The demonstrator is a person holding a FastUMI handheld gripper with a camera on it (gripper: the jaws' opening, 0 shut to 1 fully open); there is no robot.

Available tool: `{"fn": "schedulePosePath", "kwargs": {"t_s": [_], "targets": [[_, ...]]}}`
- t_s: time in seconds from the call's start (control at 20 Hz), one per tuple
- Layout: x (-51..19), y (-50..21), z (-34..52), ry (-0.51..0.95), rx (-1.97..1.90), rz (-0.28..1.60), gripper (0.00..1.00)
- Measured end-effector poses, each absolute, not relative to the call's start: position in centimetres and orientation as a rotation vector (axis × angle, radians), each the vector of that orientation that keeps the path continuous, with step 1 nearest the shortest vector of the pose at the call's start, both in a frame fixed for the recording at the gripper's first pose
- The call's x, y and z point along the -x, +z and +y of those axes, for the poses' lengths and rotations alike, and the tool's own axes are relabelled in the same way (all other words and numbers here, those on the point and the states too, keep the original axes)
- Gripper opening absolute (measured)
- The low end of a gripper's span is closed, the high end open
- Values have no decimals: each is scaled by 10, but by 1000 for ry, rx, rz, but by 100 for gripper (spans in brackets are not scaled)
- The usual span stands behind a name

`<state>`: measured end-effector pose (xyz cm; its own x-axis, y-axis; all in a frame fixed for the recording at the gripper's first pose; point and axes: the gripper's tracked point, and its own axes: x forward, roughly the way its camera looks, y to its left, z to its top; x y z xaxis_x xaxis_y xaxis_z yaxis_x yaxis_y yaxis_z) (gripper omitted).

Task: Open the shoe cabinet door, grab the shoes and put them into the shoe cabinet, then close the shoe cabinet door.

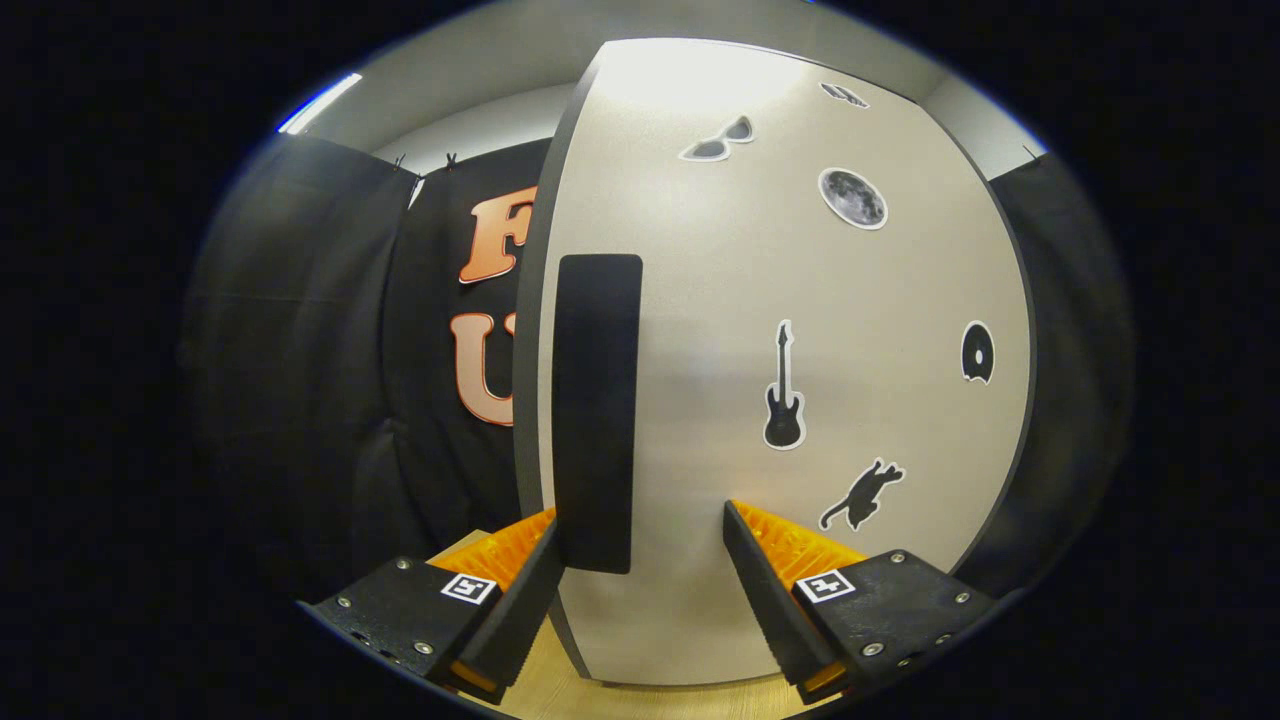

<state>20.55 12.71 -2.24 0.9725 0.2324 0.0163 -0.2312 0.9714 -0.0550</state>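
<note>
Shoe cabinet door (800, 300), smooth pale panel, flat black handle (596, 410) between the gripper's (640, 550) spread fingers

Black cloth wall (300, 350) fills left of frame. Ceiling light strip (320, 102) at upper left. Pale ceiling (520, 60) across top. Light wood floor (560, 690) at bottom centre.

Cabinet door (800, 300) matt laminate; handle (597, 410) matt black.

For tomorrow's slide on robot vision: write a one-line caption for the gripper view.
Open gripper straddles the black handle at the edge of the sticker-covered shoe cabinet door.
</note>
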Motion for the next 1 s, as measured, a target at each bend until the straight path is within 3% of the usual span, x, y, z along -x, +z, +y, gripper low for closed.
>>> {"fn": "schedulePosePath", "kwargs": {"t_s": [0.55, 1.0], "targets": [[-209, -22, 125, 202, 73, -17, 95], [-148, -13, 95, 182, 111, 3, 95]]}}
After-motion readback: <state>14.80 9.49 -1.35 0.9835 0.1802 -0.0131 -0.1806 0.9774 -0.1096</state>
